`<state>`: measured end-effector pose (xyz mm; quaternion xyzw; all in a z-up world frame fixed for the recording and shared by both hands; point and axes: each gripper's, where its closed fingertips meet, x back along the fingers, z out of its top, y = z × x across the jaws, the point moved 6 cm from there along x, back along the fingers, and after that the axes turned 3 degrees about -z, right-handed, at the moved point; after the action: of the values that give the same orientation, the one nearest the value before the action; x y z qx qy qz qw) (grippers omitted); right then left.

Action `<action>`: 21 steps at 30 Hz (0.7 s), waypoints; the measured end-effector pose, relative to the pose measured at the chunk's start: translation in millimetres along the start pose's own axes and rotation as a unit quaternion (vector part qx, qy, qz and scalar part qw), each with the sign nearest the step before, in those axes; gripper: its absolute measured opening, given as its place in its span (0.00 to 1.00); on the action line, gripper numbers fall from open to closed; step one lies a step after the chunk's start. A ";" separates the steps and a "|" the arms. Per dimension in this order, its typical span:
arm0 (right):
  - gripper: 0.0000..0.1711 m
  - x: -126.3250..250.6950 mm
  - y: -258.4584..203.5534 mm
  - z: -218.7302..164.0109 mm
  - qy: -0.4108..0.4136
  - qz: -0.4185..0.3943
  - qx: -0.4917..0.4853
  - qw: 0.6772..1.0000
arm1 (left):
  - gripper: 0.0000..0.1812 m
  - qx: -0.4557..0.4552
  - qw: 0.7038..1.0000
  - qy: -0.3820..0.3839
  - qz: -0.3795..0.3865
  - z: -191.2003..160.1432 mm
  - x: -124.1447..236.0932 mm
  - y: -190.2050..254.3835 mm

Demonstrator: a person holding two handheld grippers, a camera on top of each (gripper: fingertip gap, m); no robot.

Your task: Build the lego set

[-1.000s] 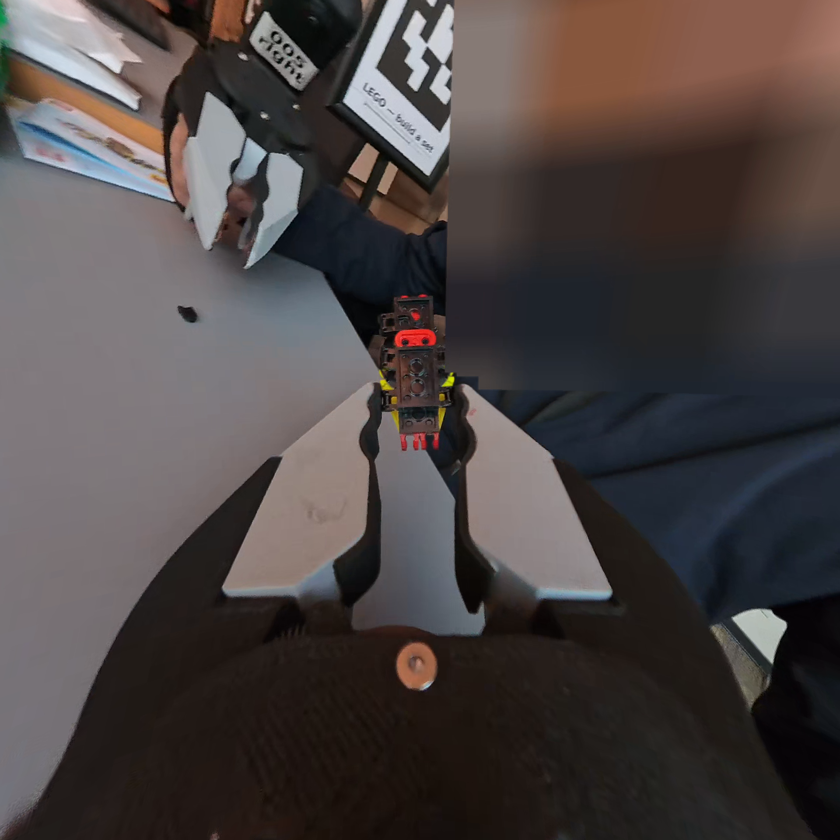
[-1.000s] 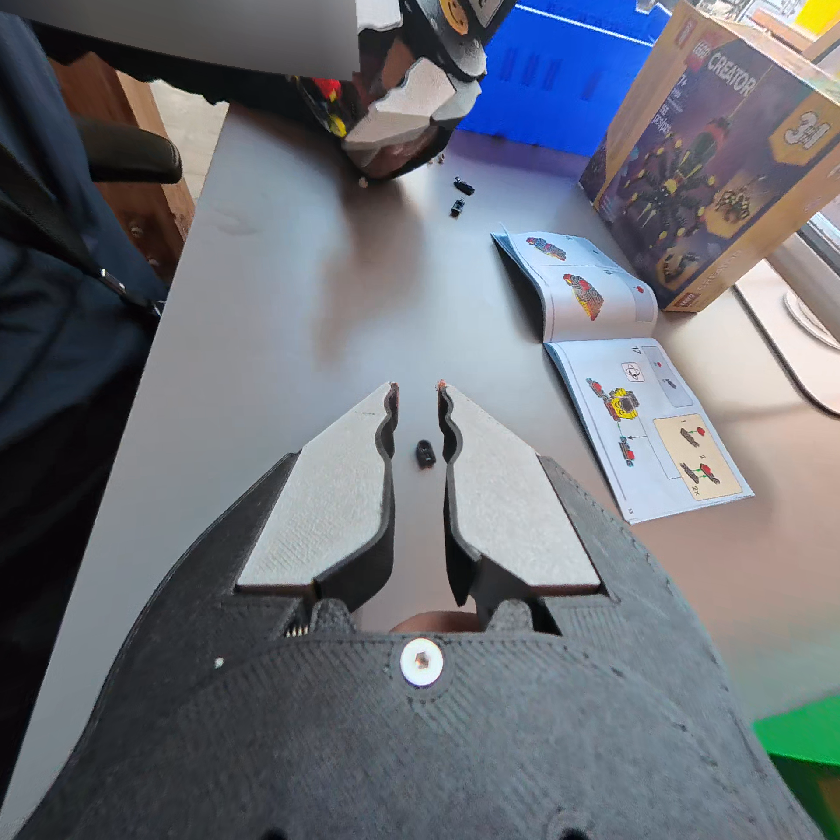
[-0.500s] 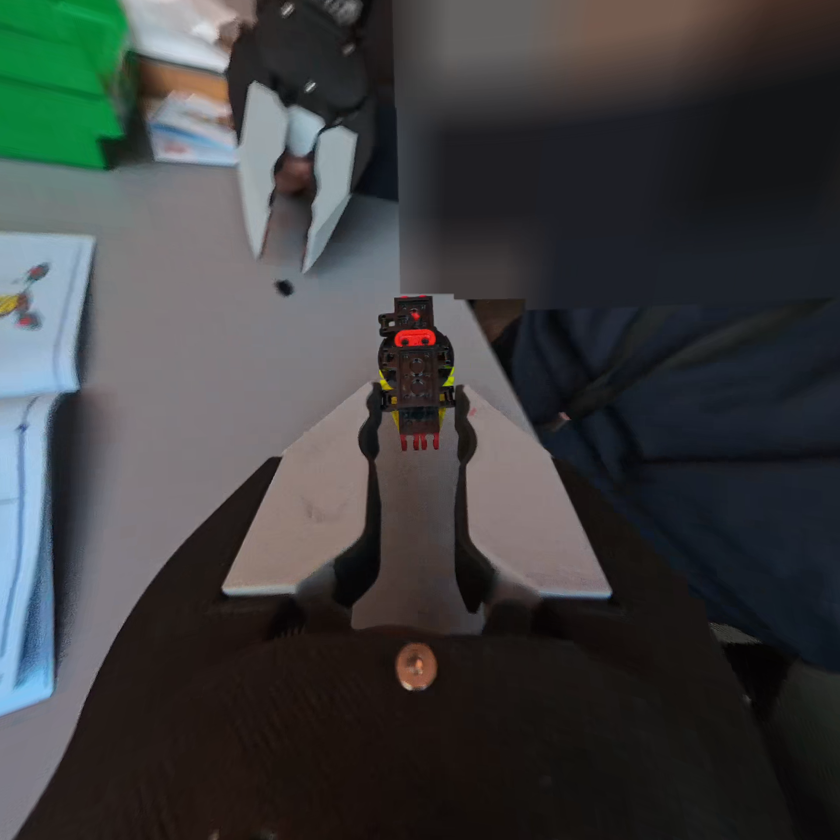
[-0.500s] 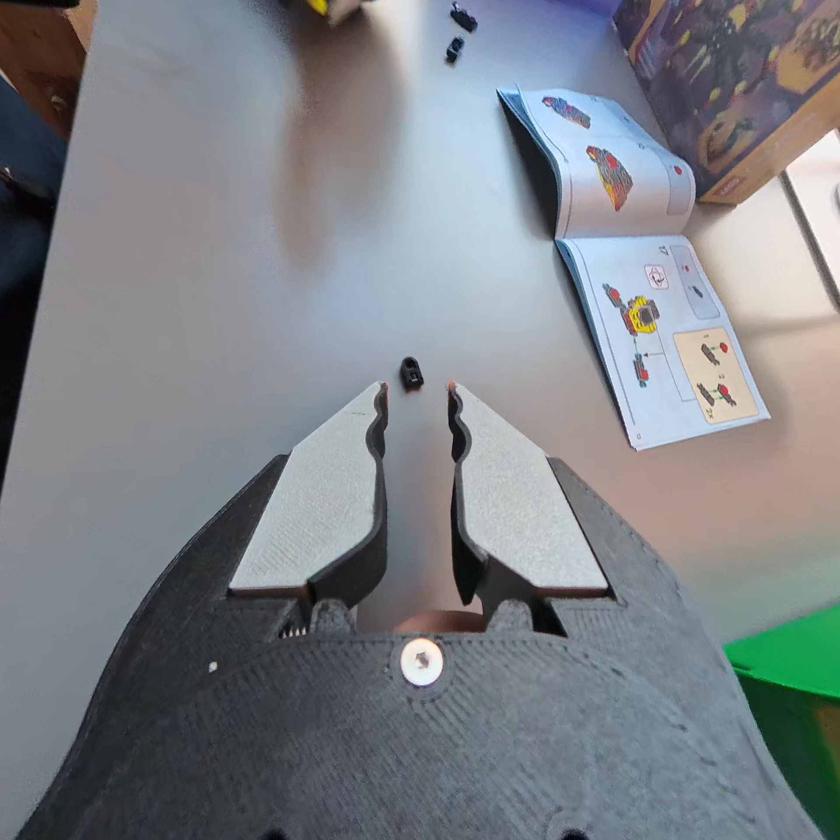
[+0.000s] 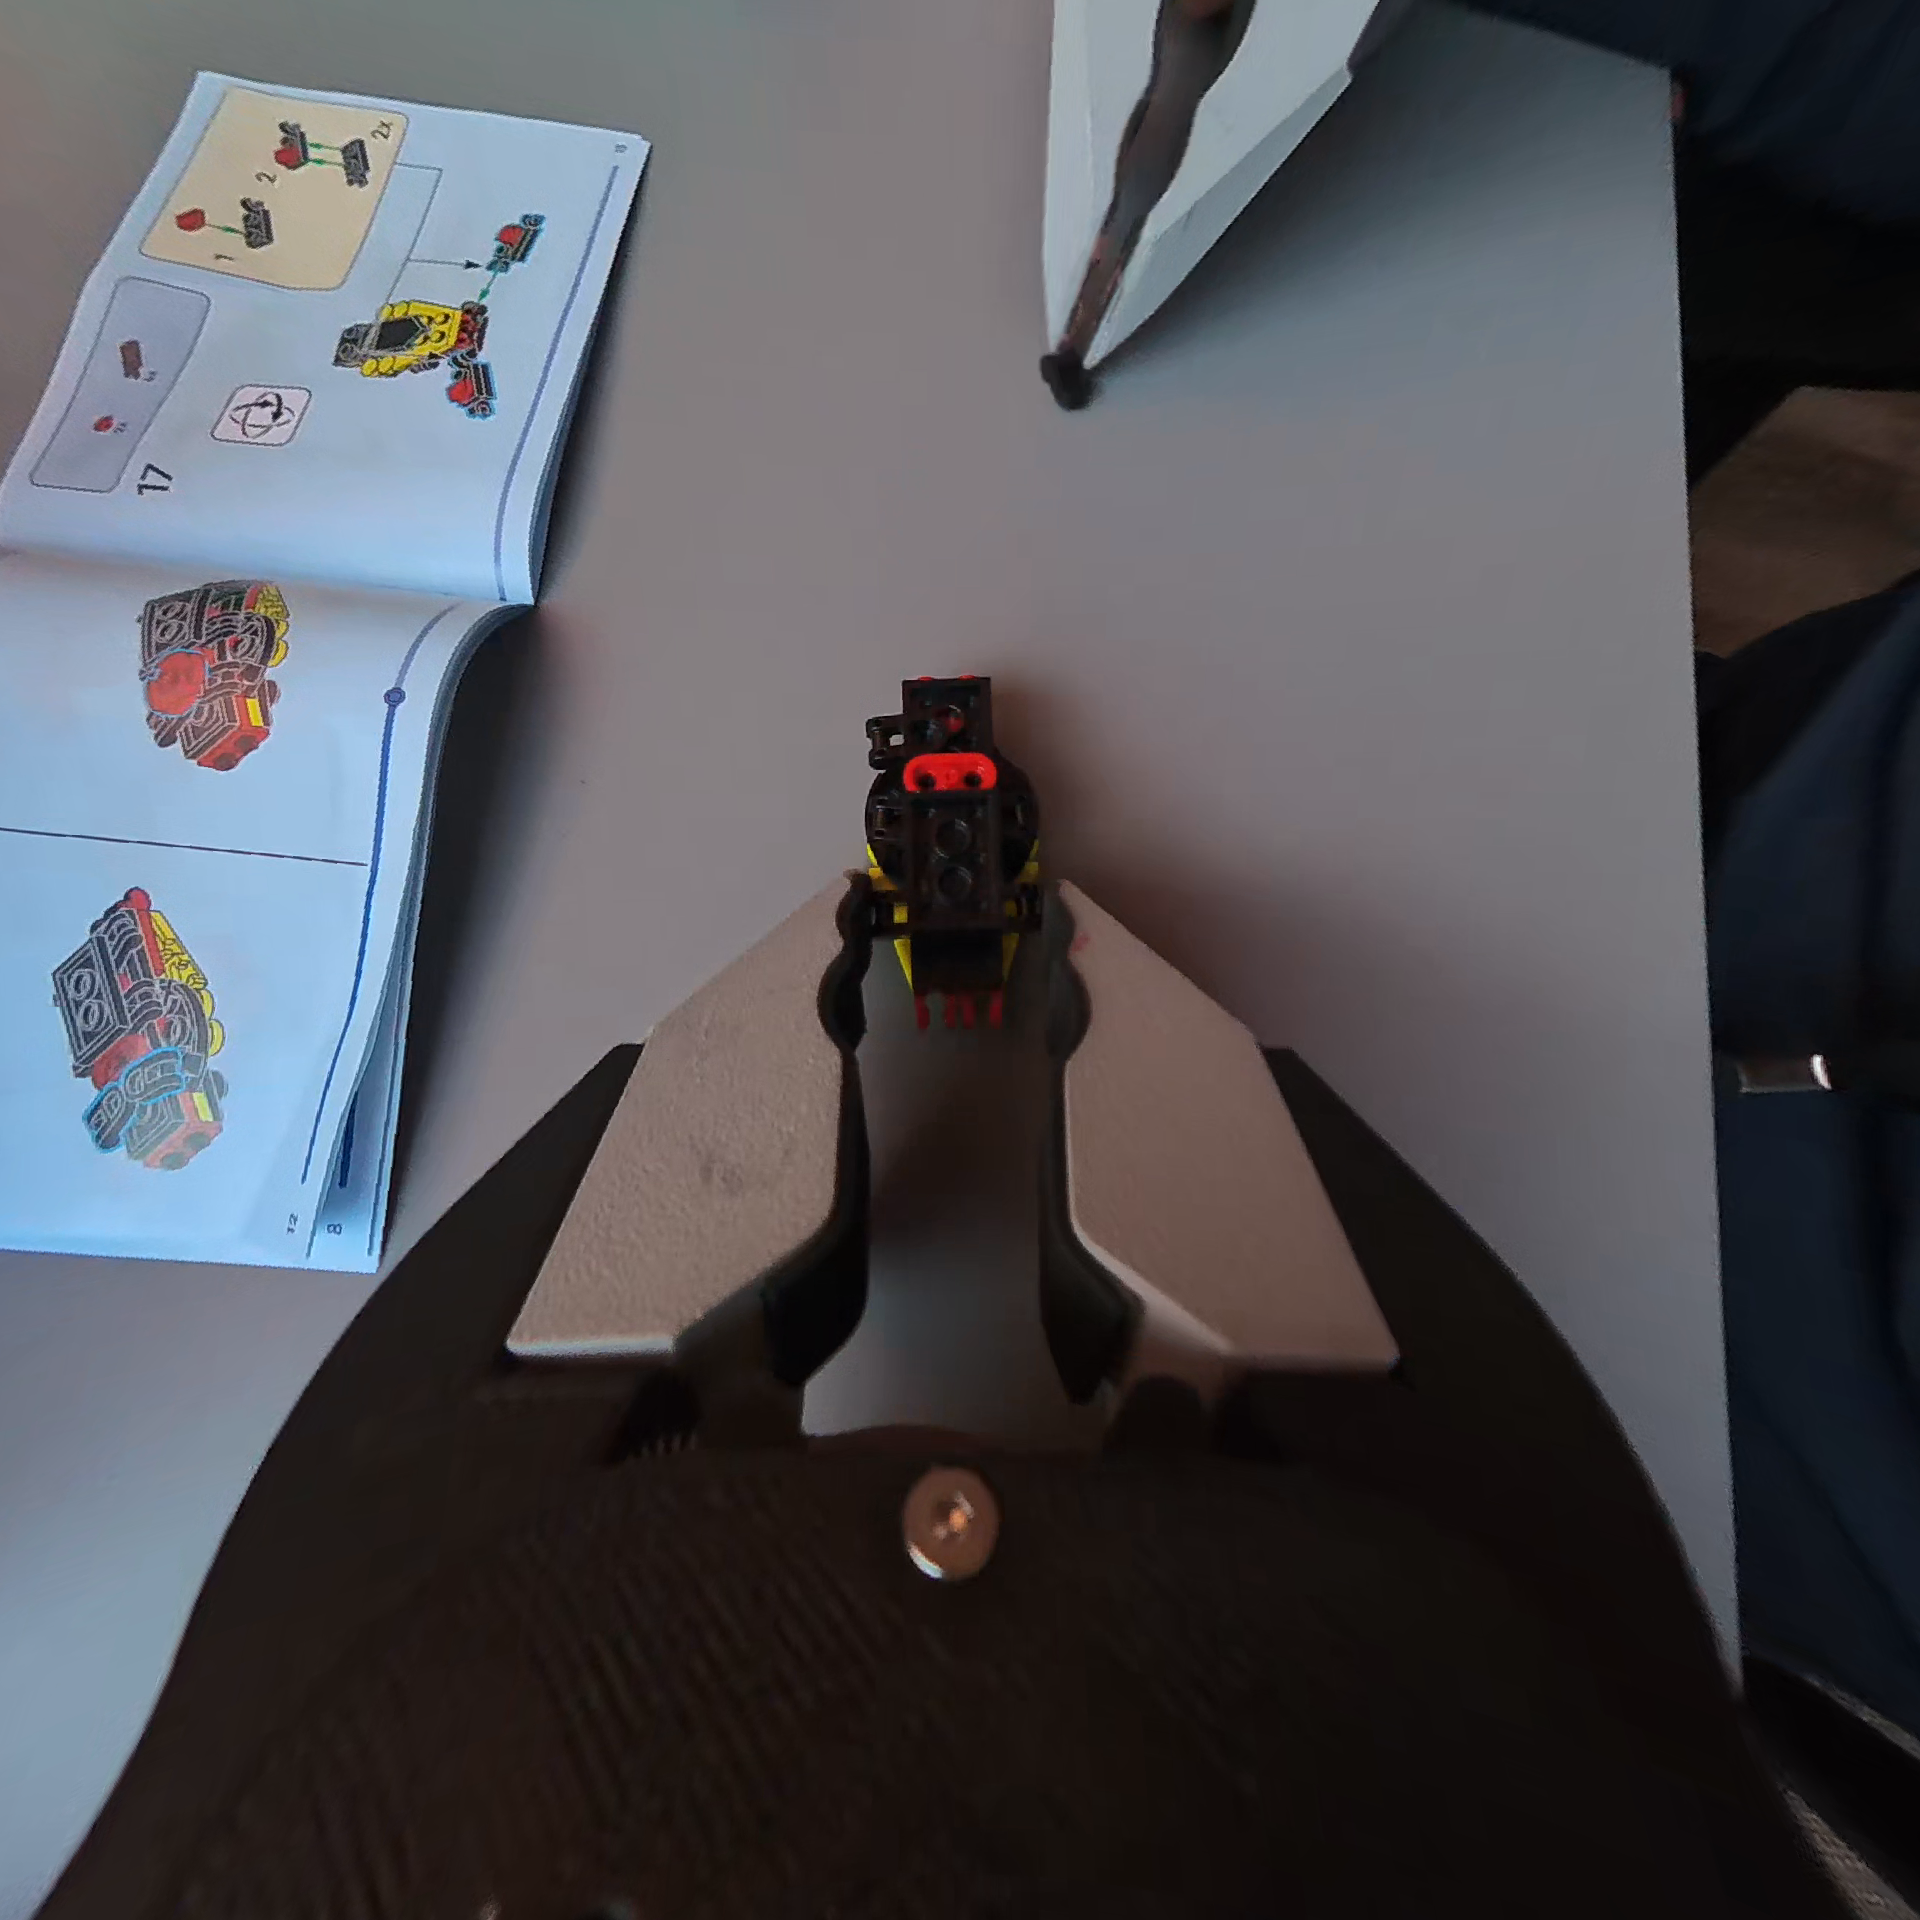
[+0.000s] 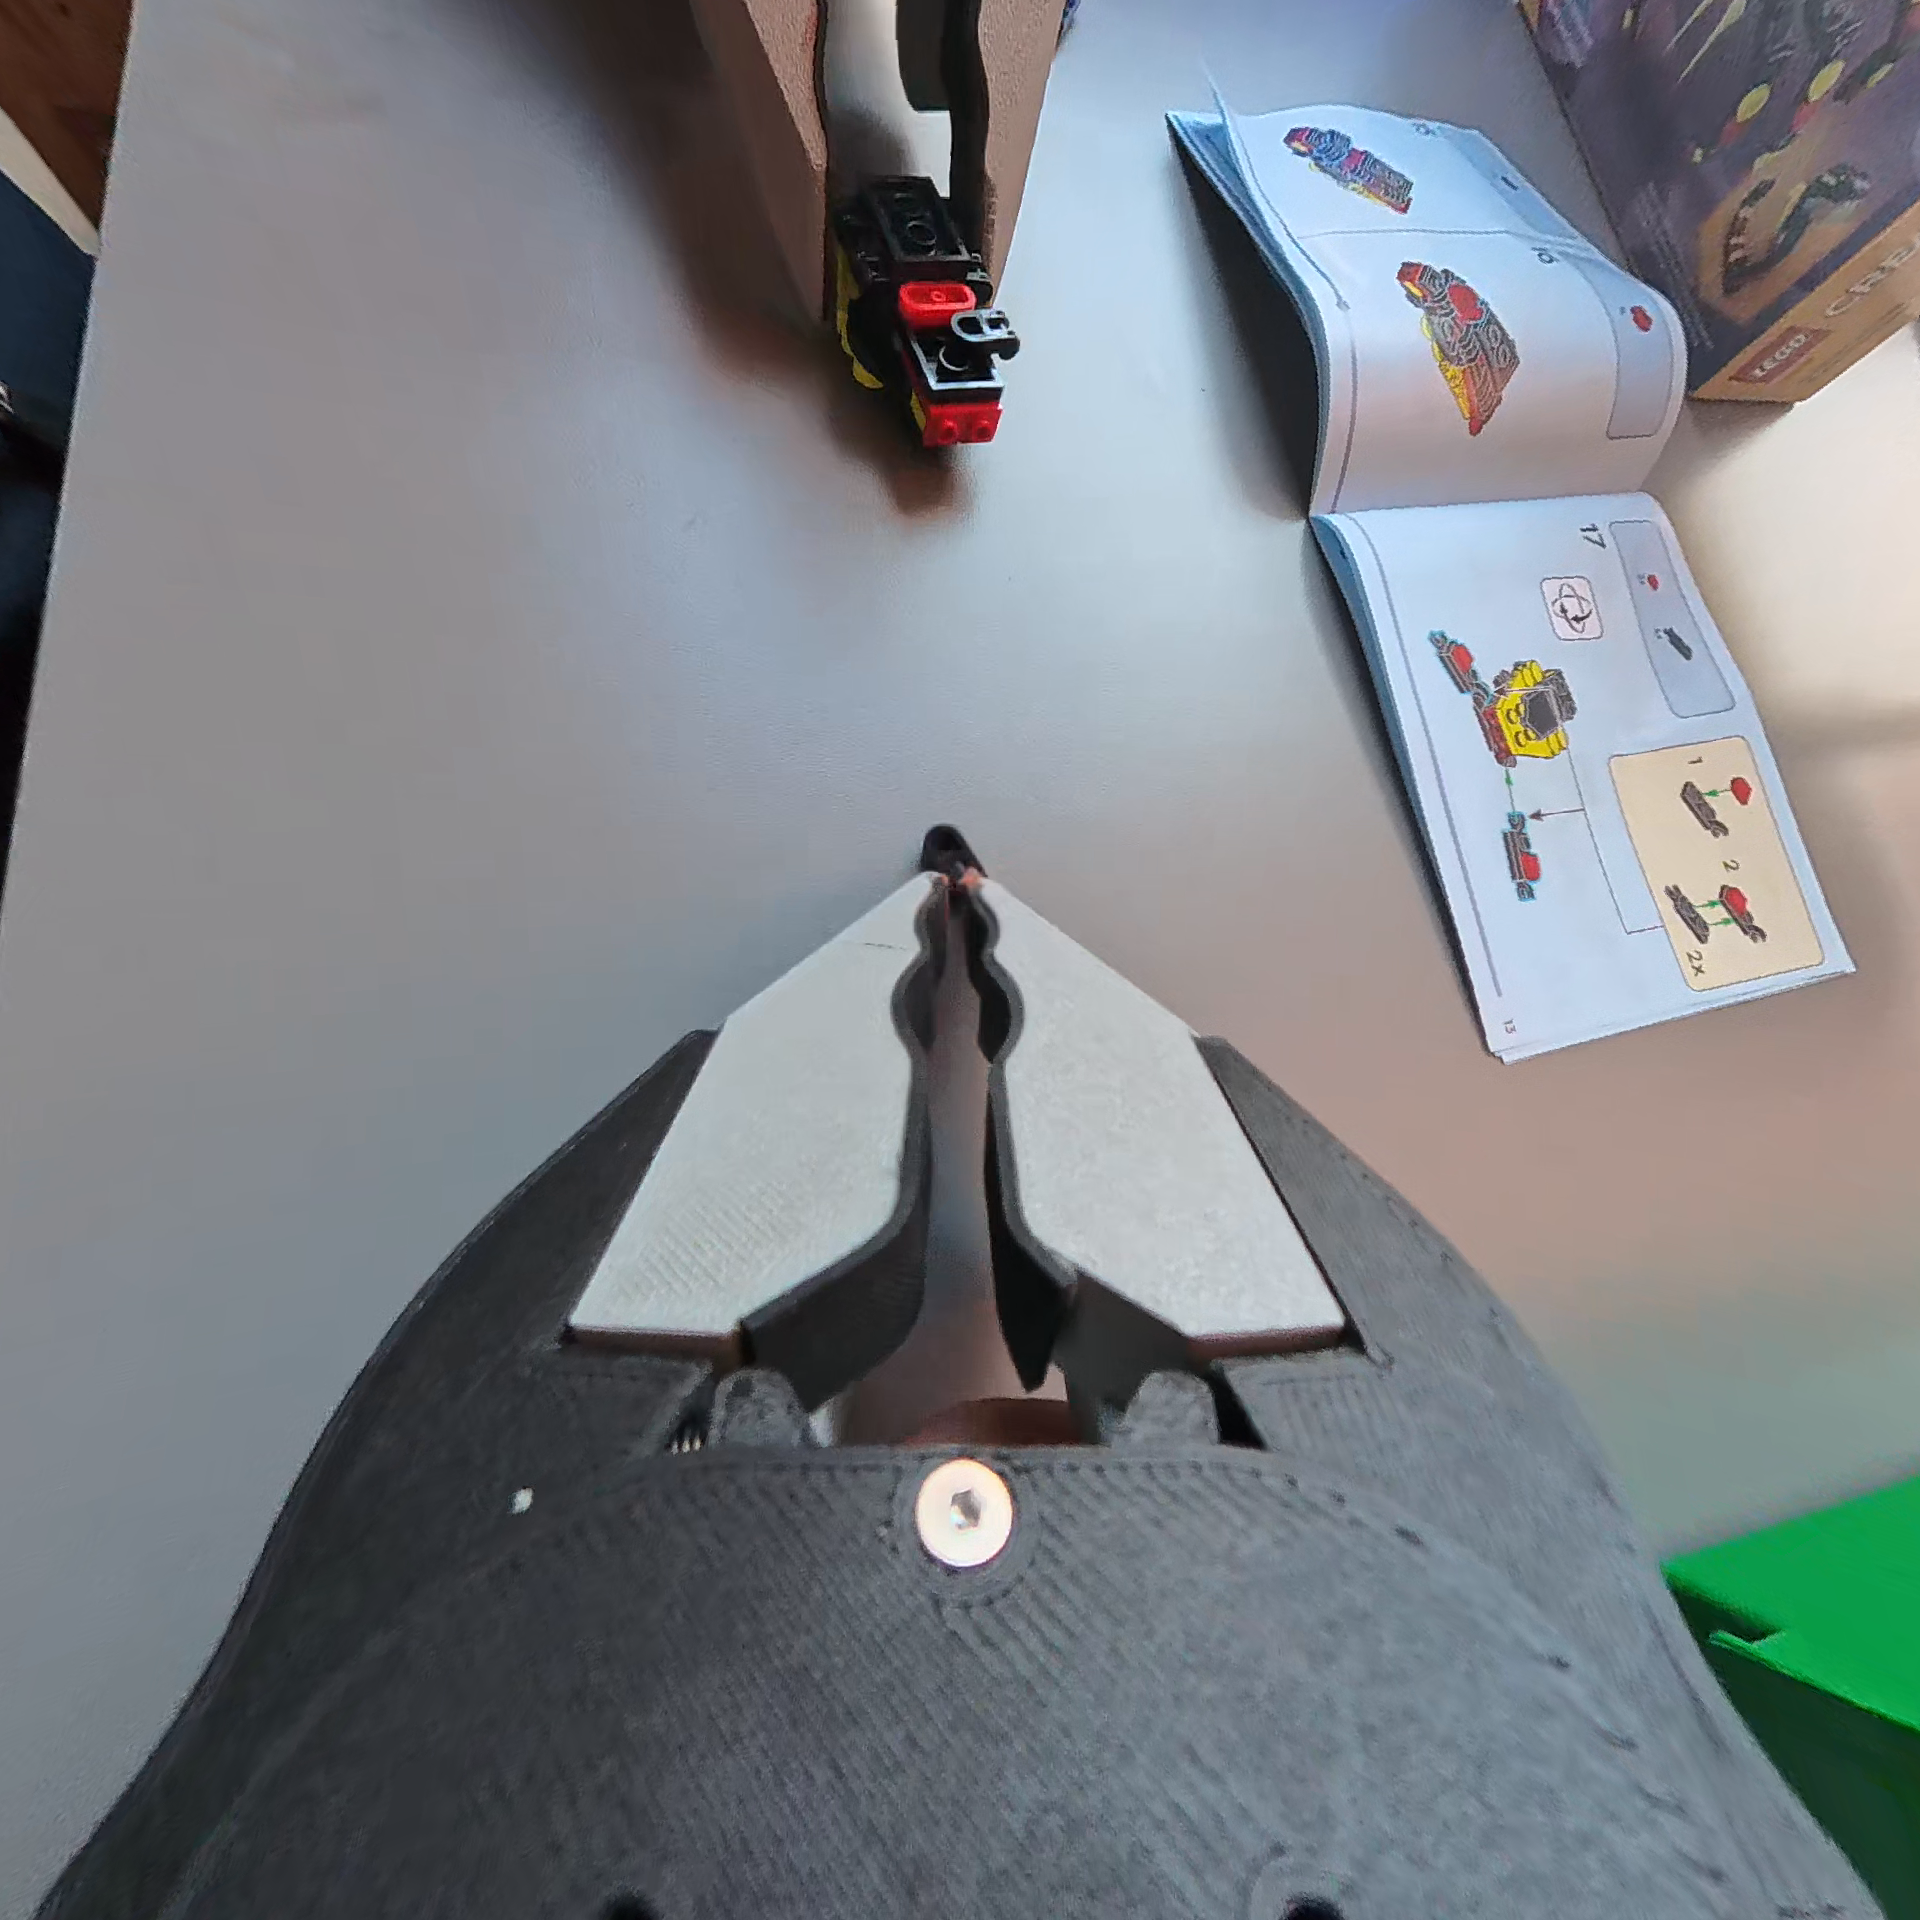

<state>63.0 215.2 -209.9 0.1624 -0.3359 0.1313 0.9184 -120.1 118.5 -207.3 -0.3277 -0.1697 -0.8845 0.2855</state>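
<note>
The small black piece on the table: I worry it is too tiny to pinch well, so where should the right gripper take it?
Grip the small black piece across its narrow sides, coming down from above with the fingertips. It lies flat on the bare table with free space around it. The right gripper seems already shut on its near end, most of it poking past the tips.

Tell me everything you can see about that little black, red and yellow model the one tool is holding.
The lego model is a small, partly built clump of glossy plastic bricks: mostly black, with a red two-hole piece on top, yellow along the sides, red bricks at one end and thin red prongs at the other. A small black clip juts from it. The left tool grips it by its sides, above or on the grey table; which, I cannot tell.
</note>
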 end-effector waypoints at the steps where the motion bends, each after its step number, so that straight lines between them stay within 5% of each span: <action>1: 0.00 -1.0 -0.3 -0.3 -0.005 0.000 0.000 1.000 | 0.16 0.005 1.000 0.001 0.000 0.2 -0.1 -0.1; 5: 0.00 -2.5 -9.0 4.2 -0.007 0.016 -0.015 1.000 | 0.18 0.020 1.000 0.005 -0.005 0.7 -0.2 0.6; 8: 0.02 -2.7 -18.5 8.6 -0.009 0.016 0.009 1.000 | 0.30 0.034 0.998 0.012 -0.045 0.5 1.5 8.3; 21: 0.09 -1.9 -18.1 9.8 -0.016 -0.042 0.005 0.999 | 0.23 0.044 0.997 0.001 -0.067 -8.9 13.5 6.4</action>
<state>62.3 194.6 -207.8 0.1825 -0.3431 0.0918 0.9168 -128.9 103.8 -203.9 -0.3017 -0.2293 -0.8939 0.2395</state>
